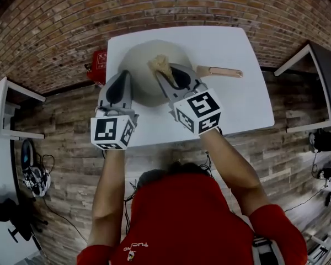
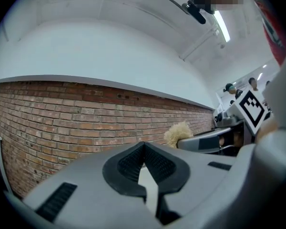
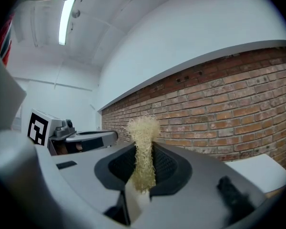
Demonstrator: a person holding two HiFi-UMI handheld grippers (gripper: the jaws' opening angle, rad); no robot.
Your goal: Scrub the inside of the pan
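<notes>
A beige pan (image 1: 140,65) sits on the white desk (image 1: 231,104), toward its far left corner. Its pale wooden-coloured handle (image 1: 220,72) points at the right edge. The right gripper (image 1: 164,73) is clamped on a straw-coloured fibrous scrubber (image 1: 161,64), which sticks up from between the ribbed black pads. From the head view the scrubber shows over the inside of the pan, near its handle side; whether it touches the pan I cannot tell. The left gripper (image 1: 124,73) is just beside the right one, over the pan's left rim. Its jaws are pressed together with nothing between them. A brick wall (image 2: 62,118) stands beyond the desk's far edge.
</notes>
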